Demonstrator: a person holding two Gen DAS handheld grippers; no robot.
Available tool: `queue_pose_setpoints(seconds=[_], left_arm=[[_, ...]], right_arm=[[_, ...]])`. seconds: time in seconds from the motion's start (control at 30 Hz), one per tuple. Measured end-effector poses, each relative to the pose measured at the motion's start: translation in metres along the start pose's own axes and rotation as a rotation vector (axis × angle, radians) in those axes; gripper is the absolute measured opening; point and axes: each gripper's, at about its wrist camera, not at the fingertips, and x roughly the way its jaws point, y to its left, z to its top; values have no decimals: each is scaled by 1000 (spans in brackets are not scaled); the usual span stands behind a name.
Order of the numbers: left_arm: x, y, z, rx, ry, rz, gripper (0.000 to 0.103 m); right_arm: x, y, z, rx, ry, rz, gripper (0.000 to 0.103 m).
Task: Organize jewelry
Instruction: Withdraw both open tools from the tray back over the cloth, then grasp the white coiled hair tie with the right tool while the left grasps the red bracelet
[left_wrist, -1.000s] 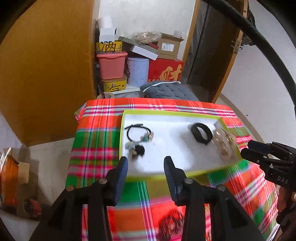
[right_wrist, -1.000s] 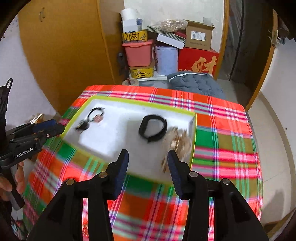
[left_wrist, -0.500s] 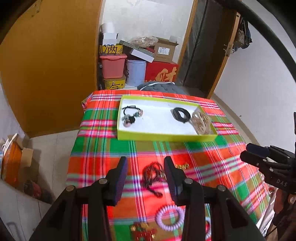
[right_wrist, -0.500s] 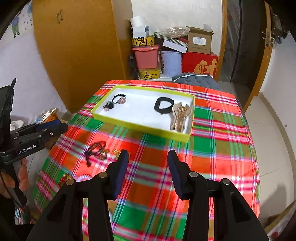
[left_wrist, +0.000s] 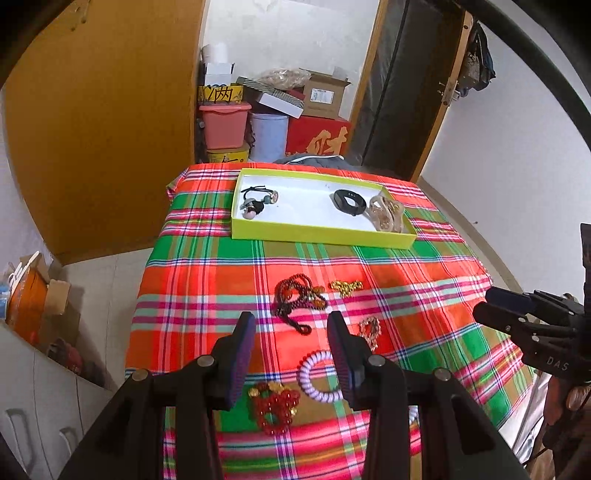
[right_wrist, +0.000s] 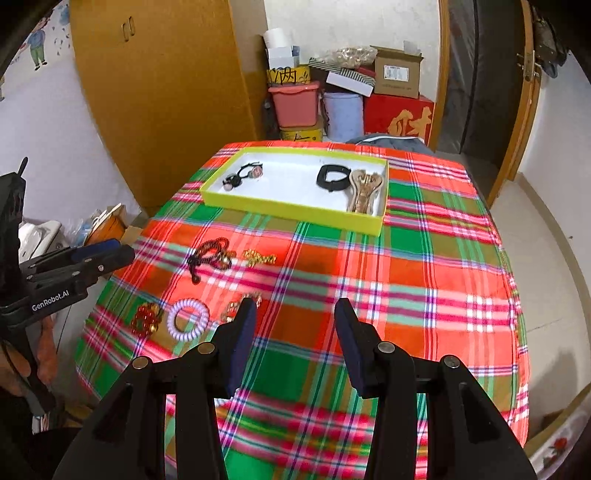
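A yellow-green tray (left_wrist: 317, 236) (right_wrist: 295, 212) at the far end of the plaid table holds a black hair tie with beads (left_wrist: 256, 201), a black band (left_wrist: 349, 201) and a beige clip (left_wrist: 386, 214). Loose on the cloth lie a dark bead necklace (left_wrist: 297, 299) (right_wrist: 208, 256), a gold piece (left_wrist: 345, 287) (right_wrist: 258, 257), a purple coil tie (left_wrist: 317, 376) (right_wrist: 188, 319), a red bead bracelet (left_wrist: 275, 406) (right_wrist: 147, 317) and a small gold chain (left_wrist: 370, 328). My left gripper (left_wrist: 291, 356) is open and empty above the loose pieces. My right gripper (right_wrist: 295, 336) is open and empty over the cloth.
The plaid cloth (right_wrist: 406, 280) covers a small table. Boxes and tubs (left_wrist: 266, 114) are stacked behind it by an orange wardrobe (left_wrist: 103, 122). Cartons (left_wrist: 33, 295) stand on the floor at the left.
Both grippers have pulled back and up from the tray toward the near end of the table. The loose jewelry on the cloth has come into view. Both stay open.
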Motion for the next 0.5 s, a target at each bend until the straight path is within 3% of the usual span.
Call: queue_pose_setpoints(seconds=[0.5], left_arm=[[-5,14,-20,-18,14,7,40]], right_arm=[[3,6,-19,2,30,69,45]])
